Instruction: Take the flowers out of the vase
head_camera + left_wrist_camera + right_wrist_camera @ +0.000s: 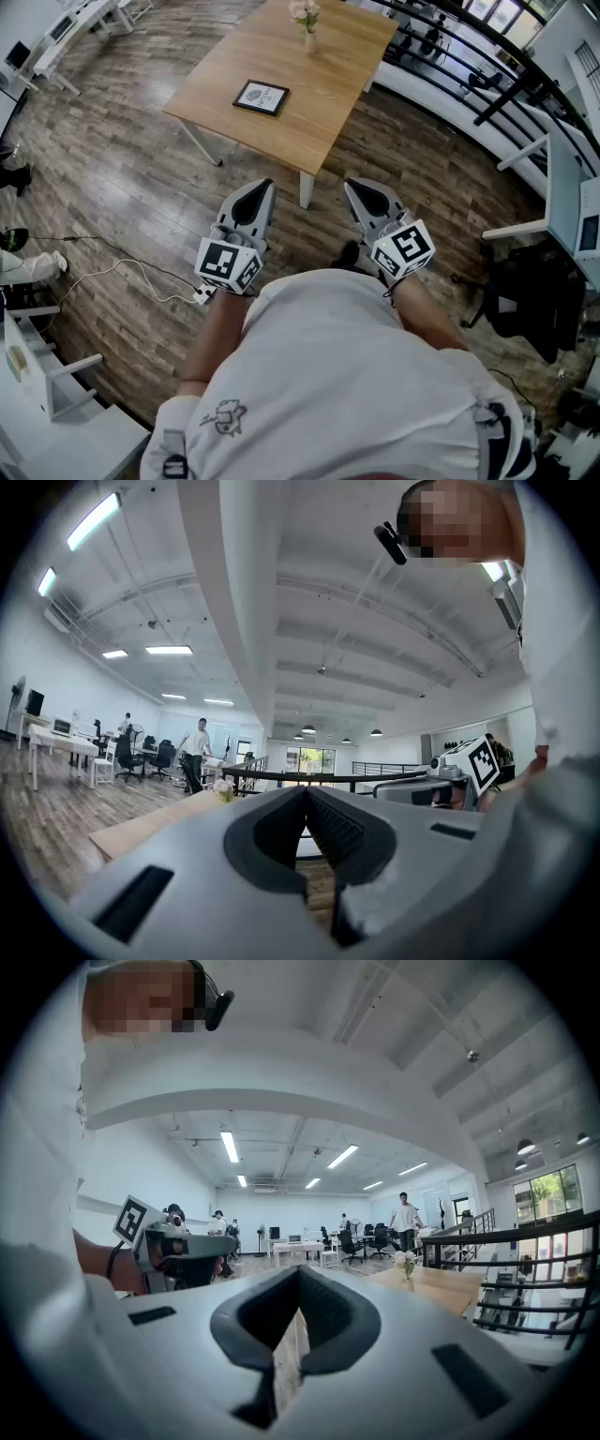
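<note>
Both closed and empty, left gripper (pixel 262 187) and right gripper (pixel 354 187) are hovering well short of the table (pixel 309 103); opening one before reaching the far-end flowers (pixel 305 13) seems wise.

Bright ceiling light, strong fisheye distortion

1. The table (pixel 319 94) top is pale wood, smooth and matt.
2. The floor (pixel 112 159) is grey-brown wood planks with a soft sheen.
3. The left gripper (pixel 260 187) and right gripper (pixel 356 186) have matt grey plastic shells; their pads (pixel 333 832) look like dark ribbed rubber.
4. The shirt (pixel 337 375) is white cloth, slightly creased.
5. The railing (pixel 292 776) looks like dark painted metal.
</note>
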### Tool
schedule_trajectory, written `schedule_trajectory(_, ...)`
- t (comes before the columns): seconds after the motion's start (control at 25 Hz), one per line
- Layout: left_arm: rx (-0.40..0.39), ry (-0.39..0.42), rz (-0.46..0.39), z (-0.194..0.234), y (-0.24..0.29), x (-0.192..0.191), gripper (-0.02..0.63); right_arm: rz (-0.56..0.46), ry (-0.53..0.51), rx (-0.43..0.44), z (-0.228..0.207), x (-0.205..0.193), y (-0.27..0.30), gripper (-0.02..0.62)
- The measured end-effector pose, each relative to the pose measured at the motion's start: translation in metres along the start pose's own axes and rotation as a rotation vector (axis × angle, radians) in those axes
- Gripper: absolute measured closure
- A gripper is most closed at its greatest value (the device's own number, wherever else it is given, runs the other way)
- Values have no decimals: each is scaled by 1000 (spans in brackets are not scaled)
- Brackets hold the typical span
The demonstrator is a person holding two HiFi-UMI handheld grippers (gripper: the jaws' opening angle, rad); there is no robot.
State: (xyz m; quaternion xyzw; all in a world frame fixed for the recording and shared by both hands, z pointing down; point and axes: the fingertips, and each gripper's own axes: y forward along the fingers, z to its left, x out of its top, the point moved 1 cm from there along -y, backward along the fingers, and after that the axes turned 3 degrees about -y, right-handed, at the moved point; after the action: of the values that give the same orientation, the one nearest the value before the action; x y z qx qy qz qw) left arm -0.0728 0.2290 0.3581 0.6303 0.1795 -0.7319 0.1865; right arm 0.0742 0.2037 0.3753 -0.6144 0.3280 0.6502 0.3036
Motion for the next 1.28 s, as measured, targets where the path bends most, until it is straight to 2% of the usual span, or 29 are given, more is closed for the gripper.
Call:
schedule_trajectory(0.4,16,0,0,7,-5,1,601,-29,12,13,8,3,2,592)
schedule_trajectory(0.72,35,-10,19,21,3,-5,602,-25,28,19,-4,0,21,591)
schedule_trajectory(1.04,52,-21,44,50,41,-16,602,-14,56,16,-48,-14,53,591)
schedule_trajectory(1.28,52,-24,63,77,91,-22,601,-13,69,14,-93,-22,89,591)
